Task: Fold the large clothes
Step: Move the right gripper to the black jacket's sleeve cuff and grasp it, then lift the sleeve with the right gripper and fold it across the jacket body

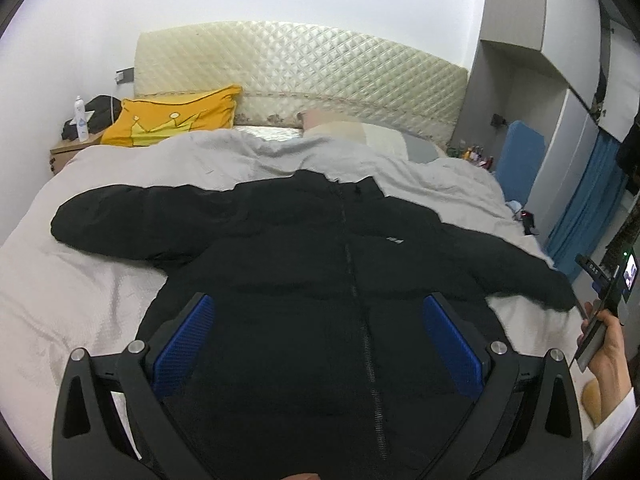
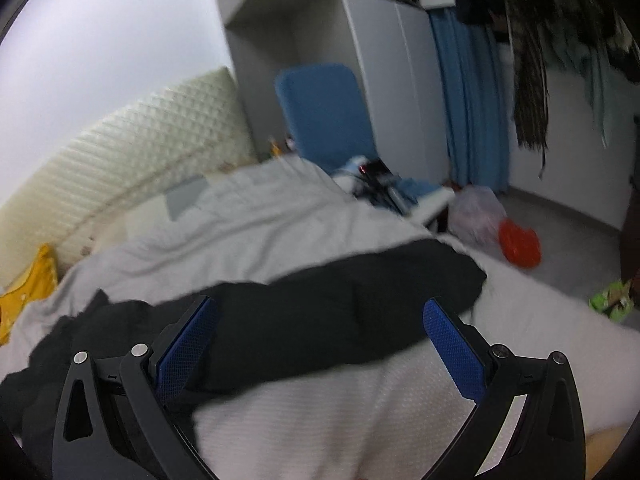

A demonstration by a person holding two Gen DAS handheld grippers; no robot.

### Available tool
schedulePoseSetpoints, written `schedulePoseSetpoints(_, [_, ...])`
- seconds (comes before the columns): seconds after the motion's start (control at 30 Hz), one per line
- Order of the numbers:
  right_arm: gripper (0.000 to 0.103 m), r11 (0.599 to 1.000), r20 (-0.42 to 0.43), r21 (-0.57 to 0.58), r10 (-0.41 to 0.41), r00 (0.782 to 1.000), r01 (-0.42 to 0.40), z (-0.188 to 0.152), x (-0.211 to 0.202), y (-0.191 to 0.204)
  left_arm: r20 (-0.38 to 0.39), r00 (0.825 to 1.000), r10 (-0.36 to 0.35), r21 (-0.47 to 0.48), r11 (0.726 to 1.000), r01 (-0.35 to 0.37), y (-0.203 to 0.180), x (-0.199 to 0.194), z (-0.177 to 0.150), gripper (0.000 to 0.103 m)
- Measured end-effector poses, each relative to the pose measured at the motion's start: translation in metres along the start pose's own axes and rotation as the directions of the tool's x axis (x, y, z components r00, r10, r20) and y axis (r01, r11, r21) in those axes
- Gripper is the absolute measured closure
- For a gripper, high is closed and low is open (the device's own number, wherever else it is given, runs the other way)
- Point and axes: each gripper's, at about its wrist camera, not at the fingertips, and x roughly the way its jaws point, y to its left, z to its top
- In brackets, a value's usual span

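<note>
A large black puffer jacket (image 1: 304, 264) lies flat and zipped on the grey-white bed cover (image 1: 80, 280), collar toward the headboard, both sleeves spread out sideways. My left gripper (image 1: 316, 340) is open and empty, hovering over the jacket's lower front. My right gripper (image 2: 320, 344) is open and empty, above the jacket's right sleeve (image 2: 360, 300), whose cuff lies near the bed's right edge. The right gripper's body, held in a hand, also shows at the right edge of the left wrist view (image 1: 600, 312).
A quilted headboard (image 1: 304, 72), a yellow pillow (image 1: 172, 120) and other pillows (image 1: 360, 132) are at the far end. A nightstand (image 1: 68, 148) stands at the left. A blue chair (image 2: 328, 116), wardrobe (image 2: 380, 80), bags (image 2: 520, 244) and hanging clothes (image 2: 532, 60) are at the right.
</note>
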Motion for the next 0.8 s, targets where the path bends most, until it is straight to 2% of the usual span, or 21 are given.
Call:
schedulePoseSetpoints(0.2, [0.0,0.991,-0.124,0.131,0.017,0.992,0.0,-0.02,0.044,-0.045,-0.055,0.998,0.019,-0.013,1.0,-0.02,0.012,0.019,-0.011,0.0])
schedulePoseSetpoints(0.33, [0.0,0.976,-0.145,0.216,0.03,0.989,0.002,-0.026,0.056,-0.073,-0.063,0.998,0.022,-0.012,1.0,-0.023,0.012,0.02,-0.016,0.0])
schedulePoseSetpoints(0.5, [0.001,0.916,-0.159,0.399,0.117,0.98,-0.044,-0.037,0.073,-0.107,-0.088,0.996,0.007,-0.032,0.999,-0.01,0.015,0.026,-0.021,0.0])
schedulePoseSetpoints(0.6, [0.006,0.876,-0.156,0.479,0.148,0.977,-0.056,-0.042,0.083,-0.123,-0.1,0.995,0.01,-0.032,0.999,-0.013,0.014,0.03,-0.023,0.0])
schedulePoseSetpoints(0.67, [0.006,0.83,-0.142,0.552,0.188,0.972,-0.08,-0.047,0.091,-0.135,-0.104,0.994,0.013,-0.039,0.999,-0.017,0.015,0.033,-0.025,0.0])
schedulePoseSetpoints(0.73, [0.006,0.793,-0.129,0.6,0.223,0.966,-0.103,-0.051,0.099,-0.142,-0.109,0.994,0.009,-0.053,0.998,-0.015,0.016,0.037,-0.024,0.0])
schedulePoseSetpoints(0.8, [0.006,0.775,-0.121,0.622,0.235,0.964,-0.111,-0.051,0.107,-0.146,-0.112,0.994,0.007,-0.061,0.998,-0.014,0.016,0.038,-0.026,0.0])
